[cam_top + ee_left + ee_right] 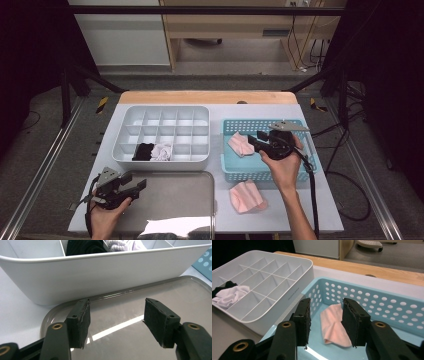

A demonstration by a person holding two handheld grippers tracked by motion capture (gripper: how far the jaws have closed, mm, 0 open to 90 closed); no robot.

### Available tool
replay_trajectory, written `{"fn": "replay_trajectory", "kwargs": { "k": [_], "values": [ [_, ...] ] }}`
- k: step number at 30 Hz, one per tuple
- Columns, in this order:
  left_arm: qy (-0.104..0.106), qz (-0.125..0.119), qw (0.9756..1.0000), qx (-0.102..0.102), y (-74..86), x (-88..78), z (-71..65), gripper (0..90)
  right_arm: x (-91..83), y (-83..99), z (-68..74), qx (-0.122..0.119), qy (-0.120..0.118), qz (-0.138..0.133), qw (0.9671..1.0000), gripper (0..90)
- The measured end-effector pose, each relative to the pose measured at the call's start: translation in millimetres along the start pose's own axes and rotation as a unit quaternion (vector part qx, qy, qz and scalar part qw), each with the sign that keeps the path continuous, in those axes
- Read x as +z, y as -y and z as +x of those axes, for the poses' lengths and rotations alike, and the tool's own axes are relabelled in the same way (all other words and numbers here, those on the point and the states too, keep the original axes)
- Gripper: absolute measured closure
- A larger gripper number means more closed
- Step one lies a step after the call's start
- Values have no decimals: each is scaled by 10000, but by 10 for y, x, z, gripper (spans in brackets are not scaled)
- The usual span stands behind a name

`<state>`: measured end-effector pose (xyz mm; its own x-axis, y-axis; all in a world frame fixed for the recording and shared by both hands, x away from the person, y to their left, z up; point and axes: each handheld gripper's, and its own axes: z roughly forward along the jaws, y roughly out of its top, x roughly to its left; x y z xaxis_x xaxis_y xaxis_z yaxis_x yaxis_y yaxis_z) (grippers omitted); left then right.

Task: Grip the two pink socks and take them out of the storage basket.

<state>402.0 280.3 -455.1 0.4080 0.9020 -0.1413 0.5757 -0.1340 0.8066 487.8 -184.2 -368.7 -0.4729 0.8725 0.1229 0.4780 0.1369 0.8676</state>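
Observation:
My right gripper (pixel 255 140) hovers open over the blue perforated basket (pixel 250 174). In the right gripper view its jaws (pixel 326 321) frame a pink cloth (pixel 334 326) lying on the basket floor (pixel 387 305), apart from the pads. That cloth (pixel 240 144) sits at the basket's left side. A second pink cloth (pixel 246 196) lies on the table in front of the basket. My left gripper (pixel 134 182) rests open and empty over the left end of the metal tray (pixel 175 195), its jaws (pixel 117 322) pointing at the white organiser's wall (pixel 100 277).
The white divided organiser (pixel 165 112) stands at the back left, with a black sock (pixel 143 151) and a white sock (pixel 162 151) in neighbouring front compartments. A wooden strip runs along the table's far edge. Cables trail from both grippers.

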Motion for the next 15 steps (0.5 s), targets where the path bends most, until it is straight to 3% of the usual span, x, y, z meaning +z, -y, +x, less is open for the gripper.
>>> {"fn": "replay_trajectory", "kwargs": {
  "k": [9,15],
  "values": [
    [-3,-9,10000,3,1,-6,5,376,269,-104,-51,-40,152,111,9998,577],
    [-9,-22,10000,2,-1,-5,10,379,477,-89,-126,71,235,255,9994,574]
  ]
}}
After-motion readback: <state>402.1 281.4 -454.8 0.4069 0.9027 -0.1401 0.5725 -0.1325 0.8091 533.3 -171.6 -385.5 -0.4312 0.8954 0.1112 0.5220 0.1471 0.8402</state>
